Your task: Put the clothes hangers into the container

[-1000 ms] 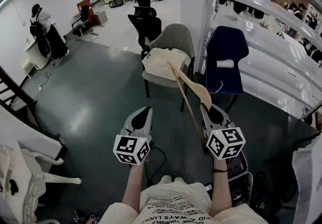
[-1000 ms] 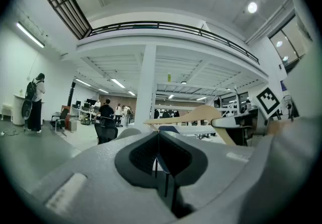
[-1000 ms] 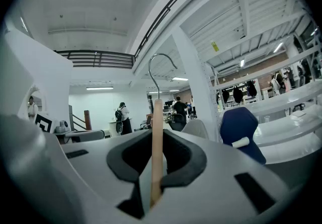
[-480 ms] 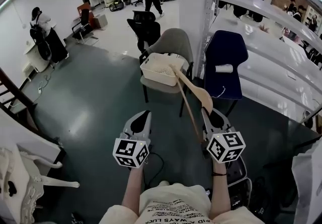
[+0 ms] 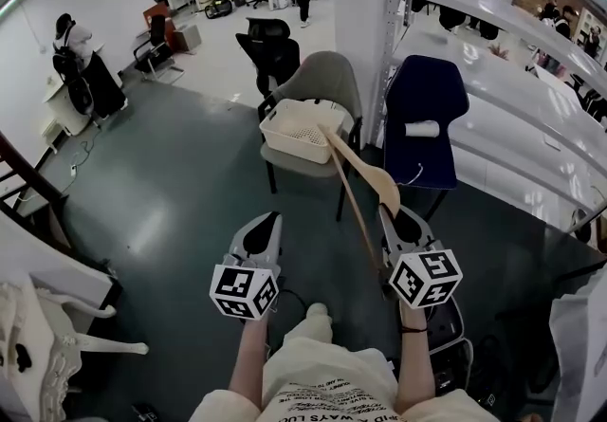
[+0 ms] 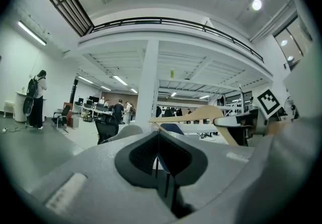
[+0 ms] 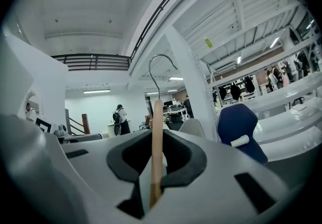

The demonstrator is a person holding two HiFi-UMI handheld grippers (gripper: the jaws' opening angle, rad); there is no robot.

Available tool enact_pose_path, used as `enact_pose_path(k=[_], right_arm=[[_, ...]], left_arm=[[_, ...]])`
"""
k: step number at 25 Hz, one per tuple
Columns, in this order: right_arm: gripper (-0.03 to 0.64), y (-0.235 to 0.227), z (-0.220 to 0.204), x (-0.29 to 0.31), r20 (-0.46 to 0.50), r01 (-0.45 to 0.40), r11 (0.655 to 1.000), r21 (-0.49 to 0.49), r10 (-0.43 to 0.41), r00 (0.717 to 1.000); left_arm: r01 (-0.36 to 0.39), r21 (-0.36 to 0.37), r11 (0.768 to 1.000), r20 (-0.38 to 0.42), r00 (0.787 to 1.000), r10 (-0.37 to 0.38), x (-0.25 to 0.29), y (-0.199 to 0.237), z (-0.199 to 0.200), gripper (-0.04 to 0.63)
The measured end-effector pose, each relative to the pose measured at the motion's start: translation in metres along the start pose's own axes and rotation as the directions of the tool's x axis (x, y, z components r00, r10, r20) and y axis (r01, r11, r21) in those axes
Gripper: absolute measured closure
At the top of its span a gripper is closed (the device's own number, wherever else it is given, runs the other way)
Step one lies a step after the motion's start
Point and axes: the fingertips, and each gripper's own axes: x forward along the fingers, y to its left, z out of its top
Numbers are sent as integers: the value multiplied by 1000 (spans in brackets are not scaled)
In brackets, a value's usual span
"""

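A wooden clothes hanger (image 5: pixel 365 172) with a metal hook (image 7: pixel 160 67) stands upright in my right gripper (image 5: pixel 395 213), whose jaws are shut on its lower part (image 7: pixel 157 153). In the head view its far end overlaps the right rim of the white perforated basket (image 5: pixel 289 134), which sits on a grey chair (image 5: pixel 322 79) ahead of me. Beside it at the same height, my left gripper (image 5: pixel 266 227) has its jaws shut with nothing between them (image 6: pixel 158 137). The hanger (image 6: pixel 201 114) also shows to the right in the left gripper view.
A blue chair (image 5: pixel 427 107) with a white roll on its seat stands right of the grey chair, beside a white pillar (image 5: pixel 365 3) and long white shelving (image 5: pixel 512 60). A black office chair (image 5: pixel 266 45) is behind. People stand at desks far back. My shoe (image 5: pixel 314 321) shows below.
Both grippers have moved forward and slightly lower toward the chair with the basket, the hanger carried along. A shoe has come into view below them. A person at the back walked right.
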Motion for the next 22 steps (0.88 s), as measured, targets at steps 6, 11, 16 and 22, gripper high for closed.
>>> enact_pose_path(k=[6,11,16,22], right_arm=[[561,-23,-4,29,-20,3,1000,18,-3,1000],[561,-40,-4,73,-37,6,1000,26,-5,999],[561,-57,2,137,-59,-5,999,42,7,998],[561,-77,4,212,-90,-6,998,63,12,996]], left_arm=[[14,-8,1000,-22,1000,-14,36,8,-8,572],[10,-19,1000,-33,999,-11,74,36,-11,572],[3,-31,1000,-49,999,-4,125,74,-11,572],[3,-55,998,-87,996,-7,183,121,-14,572]])
